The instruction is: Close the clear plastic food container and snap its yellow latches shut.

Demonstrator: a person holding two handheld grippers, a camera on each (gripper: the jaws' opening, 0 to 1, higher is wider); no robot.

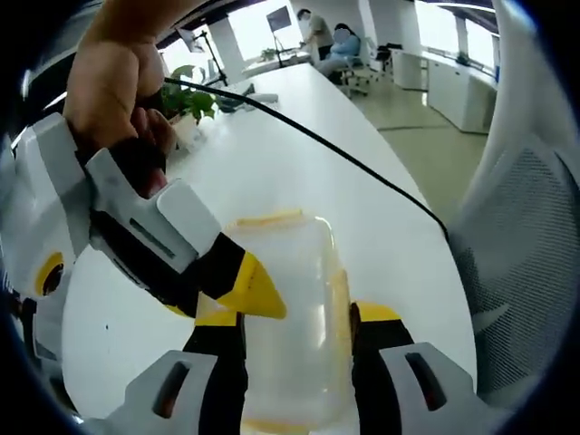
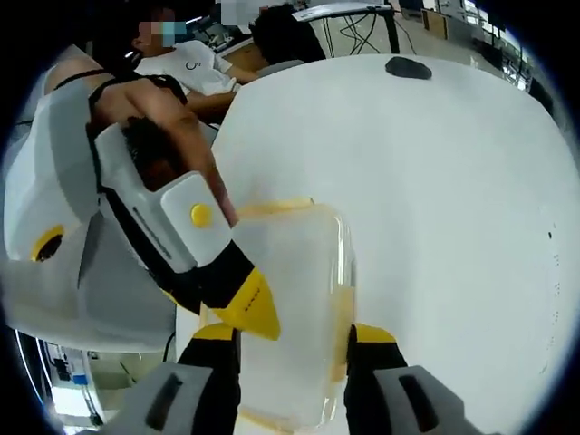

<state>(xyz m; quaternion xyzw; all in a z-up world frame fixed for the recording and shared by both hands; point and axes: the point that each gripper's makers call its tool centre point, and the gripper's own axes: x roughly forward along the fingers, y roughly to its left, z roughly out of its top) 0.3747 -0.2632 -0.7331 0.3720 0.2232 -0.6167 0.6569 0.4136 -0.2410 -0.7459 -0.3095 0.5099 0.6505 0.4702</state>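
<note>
Between the spread jaws of our left gripper and of our right gripper, each set flanking its long sides, we list one clear container with yellow latches, lying on the white table.

R tongs straddle clear container; L tongs press its lid.

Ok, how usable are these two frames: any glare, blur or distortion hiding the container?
Left gripper view: bright windows wash out the background, and the clear plastic food container blends into the white table. Right gripper view: even light, container edges readable; fisheye bends the table rim.
</note>
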